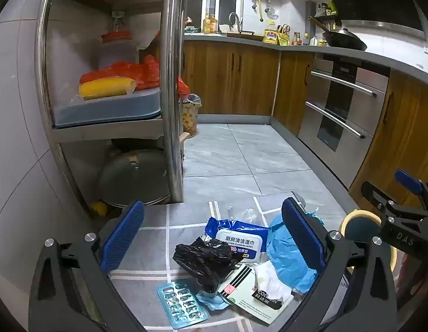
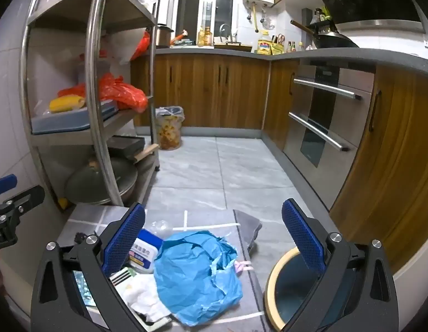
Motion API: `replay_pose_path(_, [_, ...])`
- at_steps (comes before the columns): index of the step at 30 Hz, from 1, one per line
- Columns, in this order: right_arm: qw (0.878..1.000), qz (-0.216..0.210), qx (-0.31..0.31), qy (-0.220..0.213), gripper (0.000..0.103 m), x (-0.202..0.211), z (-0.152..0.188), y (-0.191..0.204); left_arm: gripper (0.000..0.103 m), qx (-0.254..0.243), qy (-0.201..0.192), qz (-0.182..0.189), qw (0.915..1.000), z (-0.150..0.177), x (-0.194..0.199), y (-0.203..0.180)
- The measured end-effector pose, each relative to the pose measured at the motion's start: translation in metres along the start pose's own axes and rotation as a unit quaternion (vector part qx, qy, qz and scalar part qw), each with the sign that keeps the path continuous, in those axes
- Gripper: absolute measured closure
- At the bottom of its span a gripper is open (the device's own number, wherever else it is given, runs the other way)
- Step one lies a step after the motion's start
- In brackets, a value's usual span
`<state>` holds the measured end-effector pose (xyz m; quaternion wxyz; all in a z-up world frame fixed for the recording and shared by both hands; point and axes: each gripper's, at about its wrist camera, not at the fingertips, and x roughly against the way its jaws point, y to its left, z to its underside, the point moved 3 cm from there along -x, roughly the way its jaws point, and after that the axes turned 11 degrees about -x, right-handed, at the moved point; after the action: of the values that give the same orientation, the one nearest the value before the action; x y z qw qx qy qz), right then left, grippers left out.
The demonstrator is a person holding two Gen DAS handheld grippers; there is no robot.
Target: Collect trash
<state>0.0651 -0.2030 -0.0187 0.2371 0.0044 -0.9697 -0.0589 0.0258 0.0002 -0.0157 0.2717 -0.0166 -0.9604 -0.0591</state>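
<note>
A pile of trash lies on a grey mat (image 1: pixel 147 251) on the floor. It holds a black plastic bag (image 1: pixel 204 258), a blue wet-wipes pack (image 1: pixel 237 239), crumpled blue paper (image 2: pixel 197 274), a white tissue (image 1: pixel 272 280), a paper leaflet (image 1: pixel 252 304) and an empty pill blister (image 1: pixel 182 304). A small bin with a cream rim (image 2: pixel 280 287) stands right of the pile. My left gripper (image 1: pixel 214 235) is open above the black bag and wipes. My right gripper (image 2: pixel 214 235) is open above the blue paper, its right finger over the bin.
A steel shelf rack (image 1: pixel 172 96) with pans and food stands at the left. Wooden cabinets (image 1: pixel 230 80) and an oven (image 1: pixel 338 105) line the back and right. A lined waste bucket (image 2: pixel 169 127) stands by the far cabinets. A grey cloth (image 2: pixel 248 228) lies at the mat's edge.
</note>
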Motion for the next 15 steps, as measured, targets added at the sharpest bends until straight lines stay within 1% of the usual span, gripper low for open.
replay_pose_path(4, [1.0, 0.003, -0.008, 0.004, 0.005, 0.0, 0.0, -0.001, 0.005, -0.007, -0.006, -0.004, 0.9999, 0.0, 0.001, -0.001])
replay_pose_path(7, [1.0, 0.007, -0.016, 0.007, 0.005, -0.003, -0.001, -0.01, 0.005, -0.014, -0.005, -0.006, 0.9999, -0.004, 0.005, -0.002])
replay_pose_path(8, [1.0, 0.008, -0.015, 0.002, 0.005, 0.004, -0.002, -0.008, 0.005, -0.016, -0.004, -0.006, 0.9998, -0.005, 0.005, -0.001])
replay_pose_path(15, [1.0, 0.007, -0.019, 0.001, 0.005, 0.005, -0.002, -0.012, 0.005, -0.022, -0.004, -0.01, 0.9997, -0.004, 0.007, -0.003])
